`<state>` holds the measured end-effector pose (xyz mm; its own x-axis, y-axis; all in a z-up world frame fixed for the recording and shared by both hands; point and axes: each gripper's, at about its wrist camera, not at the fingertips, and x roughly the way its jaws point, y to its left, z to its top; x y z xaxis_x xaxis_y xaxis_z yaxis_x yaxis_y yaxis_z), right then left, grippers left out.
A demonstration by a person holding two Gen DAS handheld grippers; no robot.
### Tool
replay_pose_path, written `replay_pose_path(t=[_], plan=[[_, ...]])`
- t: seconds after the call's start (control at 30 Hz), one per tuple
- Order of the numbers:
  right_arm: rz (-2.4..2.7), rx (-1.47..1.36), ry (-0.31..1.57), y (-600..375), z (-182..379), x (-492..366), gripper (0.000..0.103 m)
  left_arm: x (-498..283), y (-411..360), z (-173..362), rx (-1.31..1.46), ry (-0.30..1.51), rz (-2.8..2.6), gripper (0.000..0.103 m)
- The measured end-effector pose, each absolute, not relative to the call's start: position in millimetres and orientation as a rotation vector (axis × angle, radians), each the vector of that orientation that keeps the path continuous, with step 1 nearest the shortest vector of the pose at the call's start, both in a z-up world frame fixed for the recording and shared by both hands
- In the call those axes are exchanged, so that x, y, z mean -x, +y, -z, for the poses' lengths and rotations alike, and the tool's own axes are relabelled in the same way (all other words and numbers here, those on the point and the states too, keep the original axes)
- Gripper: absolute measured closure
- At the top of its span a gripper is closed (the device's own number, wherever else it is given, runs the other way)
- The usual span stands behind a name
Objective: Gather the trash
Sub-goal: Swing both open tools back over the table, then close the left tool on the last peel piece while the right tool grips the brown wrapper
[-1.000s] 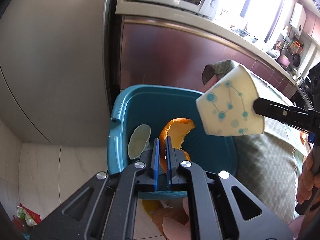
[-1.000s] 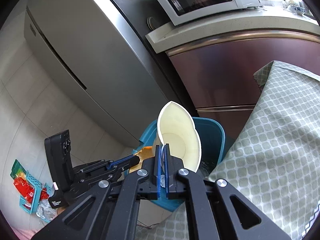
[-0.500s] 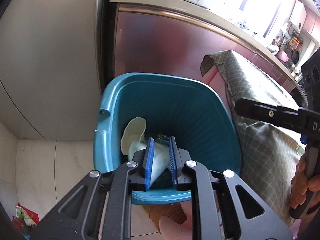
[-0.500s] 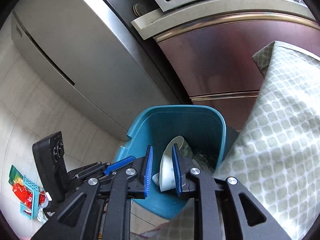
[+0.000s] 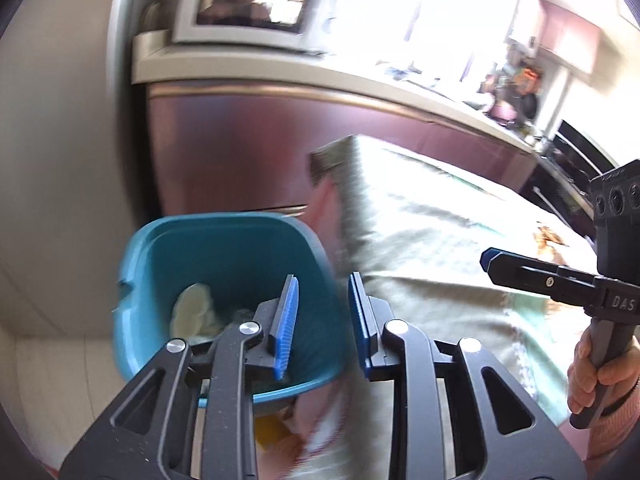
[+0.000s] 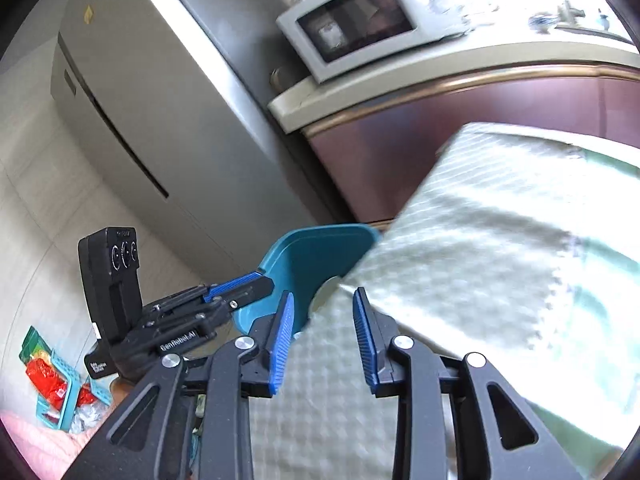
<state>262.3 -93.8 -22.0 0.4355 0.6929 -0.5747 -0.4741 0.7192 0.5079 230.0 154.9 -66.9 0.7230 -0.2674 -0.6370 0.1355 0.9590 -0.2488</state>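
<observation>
The left tool [image 5: 322, 320] is seen with its ribbed blue pads [image 5: 286, 328] apart and opening; nothing is held between them. The right tool [image 6: 322, 332] is likewise apart and opening, with no item between its blue ribbed pads [image 6: 282, 344].

A teal plastic bin [image 5: 156, 248], rounded-square in outline with smooth walls, stands on the floor against the edge of the table [image 5: 440, 240]. Inside the bin, pale trash [image 5: 192, 312] with a curved, cup-like form is visible near the bottom; further detail is lost to blur. In the right wrist view only the bin's upper rim [image 6: 320, 236] shows beyond the table corner.

The table is covered by a pale green cloth [image 6: 480, 240] with a small repeating lattice pattern, draped over the corner. A brushed-metal refrigerator [image 6: 160, 120] with flat doors stands behind the bin. A white, box-shaped microwave [image 6: 360, 20] rests on a cream worktop above glossy maroon cabinet fronts [image 6: 440, 140].
</observation>
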Motion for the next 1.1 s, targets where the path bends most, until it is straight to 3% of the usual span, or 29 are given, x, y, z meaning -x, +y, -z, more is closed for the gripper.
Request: replay_pose_path(t=[0.6,1.1], plan=[[-0.315,-0.524,0.726,-325,27,-214,0.071,-247,-49,45,0.048,0.77,0.568,0.076],[-0.184,-0.709,0.697,-403,58,-241,0.07,-299,-163,61,-0.032,0.873,0.671,0.076]])
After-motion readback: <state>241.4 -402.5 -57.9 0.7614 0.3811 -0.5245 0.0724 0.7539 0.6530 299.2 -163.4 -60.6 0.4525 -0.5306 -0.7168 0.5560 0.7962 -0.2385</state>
